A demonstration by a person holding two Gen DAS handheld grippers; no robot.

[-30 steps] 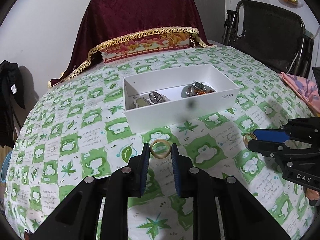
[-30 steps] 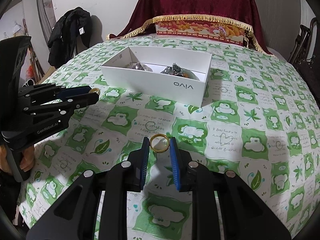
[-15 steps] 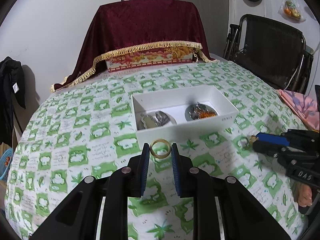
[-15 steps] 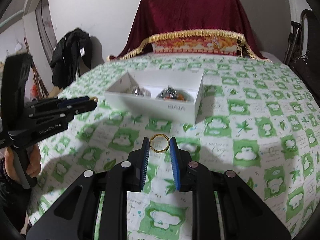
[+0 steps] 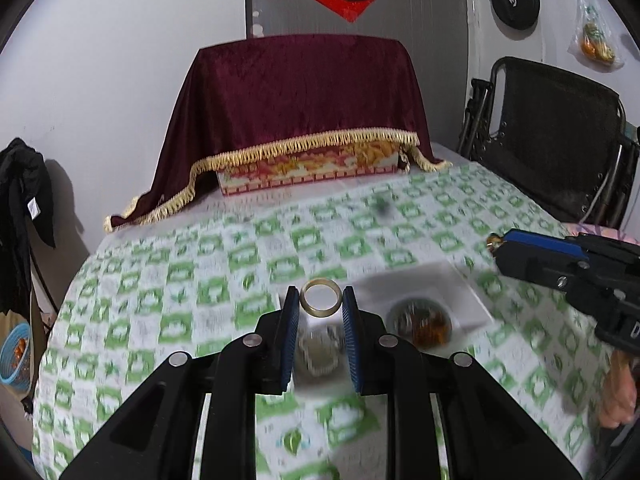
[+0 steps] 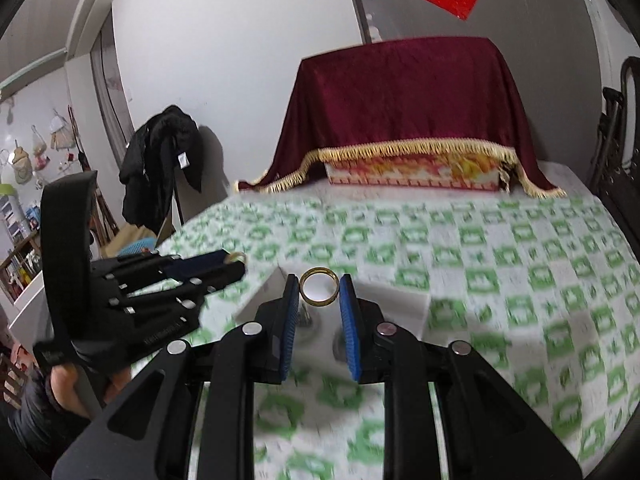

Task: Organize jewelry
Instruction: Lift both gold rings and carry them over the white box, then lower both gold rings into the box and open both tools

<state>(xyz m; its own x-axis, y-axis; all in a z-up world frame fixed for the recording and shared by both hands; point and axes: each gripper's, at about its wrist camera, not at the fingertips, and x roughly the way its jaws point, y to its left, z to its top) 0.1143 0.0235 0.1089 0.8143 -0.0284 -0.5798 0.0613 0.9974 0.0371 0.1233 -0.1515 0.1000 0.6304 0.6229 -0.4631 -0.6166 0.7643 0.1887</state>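
My left gripper (image 5: 321,304) is shut on a pale yellow ring (image 5: 321,303) and holds it in the air over the left part of the white box (image 5: 472,300). My right gripper (image 6: 319,291) is shut on a thin gold ring (image 6: 319,290) and holds it over the same white box (image 6: 404,300). Blurred jewelry pieces (image 5: 420,318) lie inside the box. The left gripper also shows in the right wrist view (image 6: 236,259), and the right gripper in the left wrist view (image 5: 494,242), each with its ring at the tips.
The table has a green-and-white patterned cloth (image 5: 168,280). A box draped in maroon fringed cloth (image 5: 300,112) stands at the far edge. A black chair (image 5: 556,136) stands at the right. A dark jacket (image 6: 160,160) hangs at the left.
Both grippers have risen and moved forward with their rings; they are now above the white box, which has slid down under the fingers in both views.
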